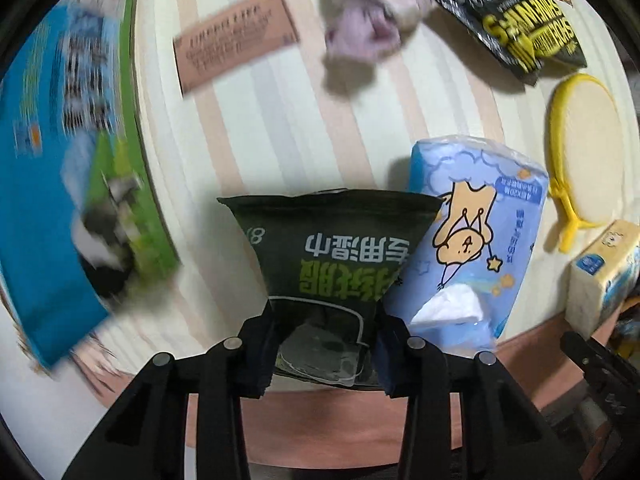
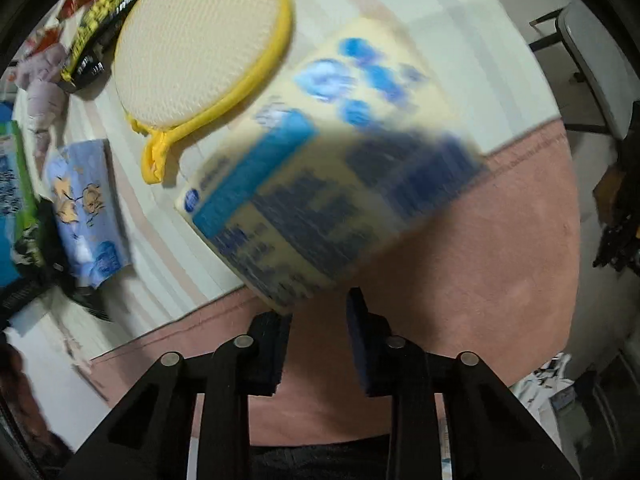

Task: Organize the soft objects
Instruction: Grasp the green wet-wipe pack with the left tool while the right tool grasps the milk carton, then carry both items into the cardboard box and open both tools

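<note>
Left wrist view: the left gripper [image 1: 324, 350] pointed forward above the striped cloth [image 1: 280, 128], fingers clamped on one dark wet-wipe pack [image 1: 328, 256]. One blue tissue pack [image 1: 476, 240] lay just beside. The right gripper [image 2: 318, 344] stood fingers apart below one yellow tissue pack [image 2: 328, 172].

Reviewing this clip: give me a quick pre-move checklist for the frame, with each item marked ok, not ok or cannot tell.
1. Left gripper shut on the dark green wipes pack: ok.
2. Pack lifted off the striped cloth: cannot tell.
3. Blue tissue pack apart from the held pack: not ok, they overlap in view.
4. Right gripper open and holding nothing: ok.
5. Yellow tissue pack sharp enough to place the fingers: not ok, blurred.
</note>
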Tool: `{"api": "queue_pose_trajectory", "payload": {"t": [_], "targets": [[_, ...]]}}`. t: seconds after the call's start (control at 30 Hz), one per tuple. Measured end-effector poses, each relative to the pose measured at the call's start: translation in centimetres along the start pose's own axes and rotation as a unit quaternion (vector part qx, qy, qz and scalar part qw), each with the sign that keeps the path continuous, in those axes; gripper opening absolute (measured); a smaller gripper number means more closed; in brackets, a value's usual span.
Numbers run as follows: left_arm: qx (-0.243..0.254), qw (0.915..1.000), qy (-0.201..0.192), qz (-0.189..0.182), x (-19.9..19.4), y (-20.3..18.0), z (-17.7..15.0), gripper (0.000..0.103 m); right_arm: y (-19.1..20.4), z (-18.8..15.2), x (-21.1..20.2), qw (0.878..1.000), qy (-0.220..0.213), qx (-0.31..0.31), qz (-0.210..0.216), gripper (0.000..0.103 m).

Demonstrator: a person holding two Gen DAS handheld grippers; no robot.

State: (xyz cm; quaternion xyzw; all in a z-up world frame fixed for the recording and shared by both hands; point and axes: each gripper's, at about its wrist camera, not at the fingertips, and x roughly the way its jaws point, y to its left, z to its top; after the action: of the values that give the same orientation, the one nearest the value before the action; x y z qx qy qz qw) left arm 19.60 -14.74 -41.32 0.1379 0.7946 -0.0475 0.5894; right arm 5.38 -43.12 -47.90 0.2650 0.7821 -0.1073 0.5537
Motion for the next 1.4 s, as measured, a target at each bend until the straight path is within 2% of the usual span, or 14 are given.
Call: {"api": "queue_pose_trajectory", "payload": {"t": [0.1,0.17,0.3,0.43,0.5,0.63,0.73,0.9,1.0,1.13,1.2,1.3,1.37,1.4], "targets": [[-0.018,0.9997,-0.006,-0.012,0.3,0.2,-1.5,0.037,-1.9,-0.8,-1.8,0.995,-0.024,0.052,0.077,0.071],[-0.028,0.9994,-0.009,-0.017,0.5,0.3,-2.5,0.037,-2.5,-0.9,-2.9,0.99,-0.044,0.078,0.106,0.077],[-0.042,0.9987,-0.005,-0.029,2.2,1.1,-4.1,0.041,-2.5,0.7,-4.7,0.982,-0.068,0.13,0.12,0.077],[-0.068,0.9957,0.009,-0.062,5.5,3.9,-4.3,0.043,-1.2,4.3,-2.8,0.983,-0.056,0.153,0.085,0.079],[-0.075,0.9943,0.002,-0.076,6.5,4.6,-6.0,0.043,-0.9,4.8,-2.3,0.985,-0.049,0.148,0.068,0.075],[-0.077,0.9938,-0.012,-0.079,7.3,5.5,-8.8,0.038,0.7,4.2,-2.1,0.996,-0.053,0.072,0.015,0.072],[-0.079,0.9935,-0.024,-0.078,7.1,5.0,-10.4,0.034,1.2,2.7,-1.8,0.998,-0.059,0.022,-0.021,0.071],[-0.079,0.992,-0.052,-0.084,6.2,5.3,-15.5,0.033,2.7,0.0,-1.9,0.997,-0.064,-0.036,-0.036,0.068],[-0.076,0.989,-0.081,-0.097,4.3,5.7,-19.5,0.033,3.7,-2.5,-3.2,0.995,-0.068,-0.072,-0.024,0.068],[-0.08,0.9815,-0.132,-0.114,0.4,7.6,-24.5,0.033,7.6,-6.7,-6.7,0.986,-0.087,-0.144,0.007,0.068],[-0.089,0.9751,-0.164,-0.12,-2.4,10.1,-26.6,0.033,9.5,-8.3,-9.0,0.979,-0.098,-0.176,0.022,0.068],[-0.101,0.9673,-0.195,-0.127,-6.5,13.8,-26.8,0.033,13.9,-11.0,-12.8,0.964,-0.121,-0.23,0.049,0.068],[-0.111,0.962,-0.214,-0.128,-8.2,17.2,-27.1,0.033,17.8,-11.2,-15.5,0.954,-0.131,-0.262,0.065,0.068],[-0.114,0.9607,-0.219,-0.127,-8.9,18.1,-25.9,0.033,20.0,-11.6,-16.7,0.948,-0.137,-0.279,0.073,0.068]]}}
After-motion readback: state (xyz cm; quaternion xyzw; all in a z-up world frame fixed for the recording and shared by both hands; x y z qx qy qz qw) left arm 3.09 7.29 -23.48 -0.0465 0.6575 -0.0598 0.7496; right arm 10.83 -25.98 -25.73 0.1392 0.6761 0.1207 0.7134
